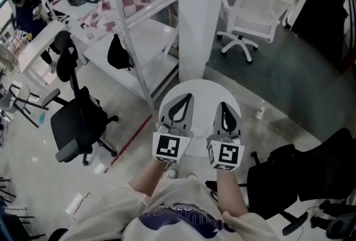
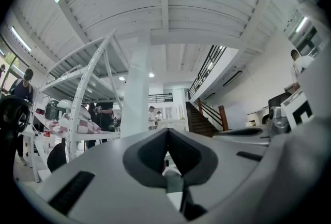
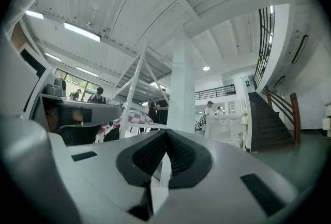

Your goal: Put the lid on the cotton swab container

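Note:
No cotton swab container or lid shows in any view. In the head view my left gripper [image 1: 187,96] and right gripper [image 1: 222,105] are held side by side above a small round white table [image 1: 203,91], both pointing away from me. Each has its jaws pressed together with nothing between them. The left gripper view shows my left gripper [image 2: 166,131] shut and aimed level into the hall. The right gripper view shows my right gripper [image 3: 166,133] shut in the same way. The part of the tabletop not covered by the grippers looks bare.
A white pillar [image 1: 201,11] rises just beyond the table. A white shelving rack [image 1: 133,28] stands at the back left and a white chair [image 1: 251,18] at the back right. Black office chairs sit at the left [image 1: 78,120] and the right [image 1: 303,178].

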`<state>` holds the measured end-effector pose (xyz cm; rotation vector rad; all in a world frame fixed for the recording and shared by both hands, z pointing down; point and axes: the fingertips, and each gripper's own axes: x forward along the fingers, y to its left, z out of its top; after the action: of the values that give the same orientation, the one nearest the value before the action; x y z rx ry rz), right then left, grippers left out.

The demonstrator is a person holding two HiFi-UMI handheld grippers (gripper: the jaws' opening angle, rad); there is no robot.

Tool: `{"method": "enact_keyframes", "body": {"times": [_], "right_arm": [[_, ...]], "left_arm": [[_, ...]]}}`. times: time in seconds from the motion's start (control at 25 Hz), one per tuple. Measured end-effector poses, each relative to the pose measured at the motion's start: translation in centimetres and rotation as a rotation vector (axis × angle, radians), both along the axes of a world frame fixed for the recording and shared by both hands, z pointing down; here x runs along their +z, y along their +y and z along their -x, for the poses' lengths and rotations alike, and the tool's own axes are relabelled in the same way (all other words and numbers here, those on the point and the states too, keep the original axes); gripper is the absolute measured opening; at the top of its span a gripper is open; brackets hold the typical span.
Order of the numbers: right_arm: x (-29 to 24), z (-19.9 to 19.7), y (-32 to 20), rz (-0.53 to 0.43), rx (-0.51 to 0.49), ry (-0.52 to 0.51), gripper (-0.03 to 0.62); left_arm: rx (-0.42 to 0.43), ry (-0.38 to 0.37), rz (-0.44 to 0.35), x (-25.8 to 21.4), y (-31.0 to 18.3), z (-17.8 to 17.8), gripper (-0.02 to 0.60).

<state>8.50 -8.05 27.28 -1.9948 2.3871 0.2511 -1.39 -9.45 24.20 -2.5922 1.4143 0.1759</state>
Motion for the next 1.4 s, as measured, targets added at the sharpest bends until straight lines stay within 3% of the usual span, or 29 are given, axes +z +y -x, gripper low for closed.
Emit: {"method": "enact_keyframes", "body": {"times": [0.24,0.32,0.6,1.4], "right_arm": [[-1.0,-1.1,-2.1,-0.030,0.053,-0.055,0.009],[-1.5,-0.7,-2.2,-0.042,0.048,-0.039,0.009],[-1.3,-0.3,-2.6,-0.034,0.034,-0.016,0.009],[-1.1,0.0,-3.0,-0.010,0.039,-0.004,0.008]], "left_arm": [[-0.045,-0.019,-0.038,-1.0,-2.4,-0.3,-0.003],[-0.051,0.009,-0.030,-0.9,-2.2,0.0,-0.003],[-0.058,-0.010,0.002,0.3,-2.8,0.7,-0.003],[-0.054,-0.031,-0.007,0.2,-3.5,0.5,-0.003]]}}
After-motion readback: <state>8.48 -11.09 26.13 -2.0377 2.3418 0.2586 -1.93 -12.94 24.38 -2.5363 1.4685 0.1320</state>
